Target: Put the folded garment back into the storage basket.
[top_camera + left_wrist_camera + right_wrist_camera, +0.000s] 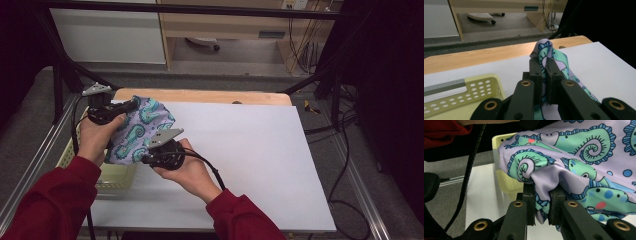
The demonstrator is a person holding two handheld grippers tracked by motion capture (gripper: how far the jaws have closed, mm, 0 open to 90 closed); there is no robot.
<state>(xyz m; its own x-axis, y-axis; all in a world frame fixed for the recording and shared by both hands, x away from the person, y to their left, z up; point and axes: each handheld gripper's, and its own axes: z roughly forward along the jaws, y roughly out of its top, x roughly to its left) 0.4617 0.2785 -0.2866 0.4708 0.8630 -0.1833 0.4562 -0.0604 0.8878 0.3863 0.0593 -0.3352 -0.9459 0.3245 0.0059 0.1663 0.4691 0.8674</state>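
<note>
Left tool (131, 106), left of frame: jaws clamped on seahorse-print cloth (137, 131). Right tool (146, 159), lower centre: jaws clamped on the opposite edge. Cloth held aloft between them, above the yellow basket (116, 176) and white counter (260, 155). Advice: keep both grips firm, draw corners apart evenly

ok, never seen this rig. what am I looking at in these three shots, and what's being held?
No robot here: a person in red sleeves holds a handheld two-jaw gripper in each hand. The high view looks down from above onto a white table. The other two pictures come from cameras riding on each gripper, looking along its black jaws. The left gripper and the right gripper are both clamped on one lilac cloth printed with teal seahorses, lifted between them above the table's left edge. A pale yellow perforated basket sits beneath it at that edge.
</note>
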